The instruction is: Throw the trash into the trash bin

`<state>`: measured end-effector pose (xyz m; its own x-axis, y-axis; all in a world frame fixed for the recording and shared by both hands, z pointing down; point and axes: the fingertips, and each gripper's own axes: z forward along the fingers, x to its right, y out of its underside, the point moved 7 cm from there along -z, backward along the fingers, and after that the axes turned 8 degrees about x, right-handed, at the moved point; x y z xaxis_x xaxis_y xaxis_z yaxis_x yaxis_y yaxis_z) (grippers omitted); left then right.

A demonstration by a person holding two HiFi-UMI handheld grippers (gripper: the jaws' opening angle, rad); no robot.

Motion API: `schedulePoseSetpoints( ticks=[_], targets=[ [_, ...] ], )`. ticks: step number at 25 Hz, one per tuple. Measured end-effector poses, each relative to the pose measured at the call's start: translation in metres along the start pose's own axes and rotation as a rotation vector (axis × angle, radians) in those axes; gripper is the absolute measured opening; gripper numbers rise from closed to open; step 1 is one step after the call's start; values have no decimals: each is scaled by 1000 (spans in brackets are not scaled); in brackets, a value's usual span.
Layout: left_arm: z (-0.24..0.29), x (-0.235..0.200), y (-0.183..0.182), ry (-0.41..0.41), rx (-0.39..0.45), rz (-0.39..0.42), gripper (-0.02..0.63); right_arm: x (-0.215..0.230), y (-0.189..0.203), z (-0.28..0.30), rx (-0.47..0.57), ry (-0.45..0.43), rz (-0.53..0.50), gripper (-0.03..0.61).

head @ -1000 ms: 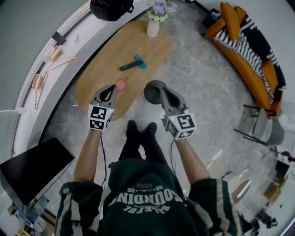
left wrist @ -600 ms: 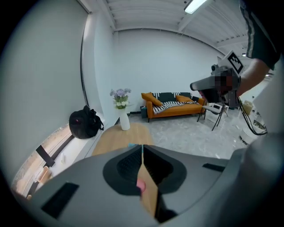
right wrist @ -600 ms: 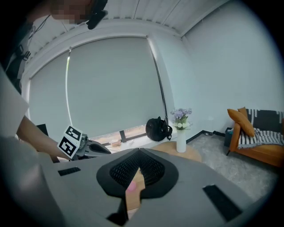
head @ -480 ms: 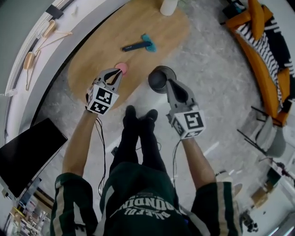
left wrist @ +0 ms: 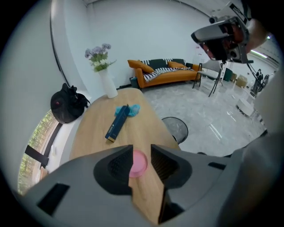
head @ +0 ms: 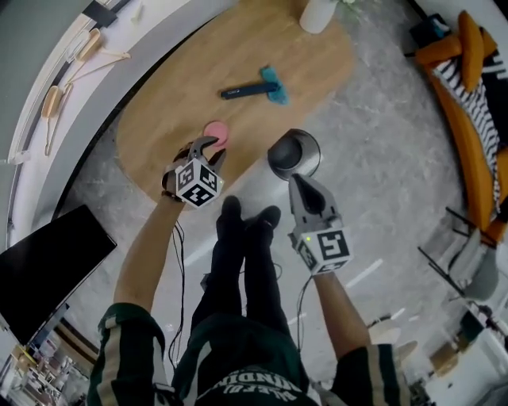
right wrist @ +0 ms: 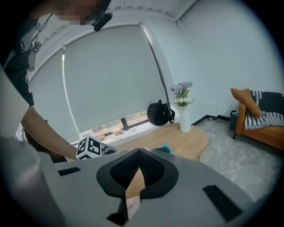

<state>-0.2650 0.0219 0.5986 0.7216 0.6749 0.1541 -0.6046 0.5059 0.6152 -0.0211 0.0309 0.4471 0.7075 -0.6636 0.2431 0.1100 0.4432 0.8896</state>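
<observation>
A pink round disc [head: 215, 132] lies near the front edge of the oval wooden table [head: 159, 119]. My left gripper [head: 208, 147] hangs just over it. Its jaws are opening, and the left gripper view shows the disc [left wrist: 138, 163] in the gap of that gripper [left wrist: 142, 149], with neither pad pressing on it. Further back lie a dark blue box [head: 242, 90] and a teal crumpled scrap [head: 274, 83]. The dark round trash bin [head: 294, 155] stands on the floor beside the table. My right gripper [head: 296, 179] is at the bin's near rim, its tips [right wrist: 140, 150] together and holding nothing.
A white vase [head: 317, 14] with flowers stands at the table's far end, and a black bag [left wrist: 66, 104] sits on the ledge behind. An orange sofa [head: 476, 95] runs along the right. The person's legs [head: 246, 238] stand between table and bin.
Both grippers have come down. The left one has dropped toward the pink disc and its jaws have parted. The right one has sunk toward the bin's rim.
</observation>
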Motion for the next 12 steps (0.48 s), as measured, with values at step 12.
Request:
schedulePoseSetpoints(
  ticks=[12],
  targets=[
    [83, 11, 64, 46, -235, 38, 103, 20, 60, -2, -46, 20, 64, 2]
  ],
)
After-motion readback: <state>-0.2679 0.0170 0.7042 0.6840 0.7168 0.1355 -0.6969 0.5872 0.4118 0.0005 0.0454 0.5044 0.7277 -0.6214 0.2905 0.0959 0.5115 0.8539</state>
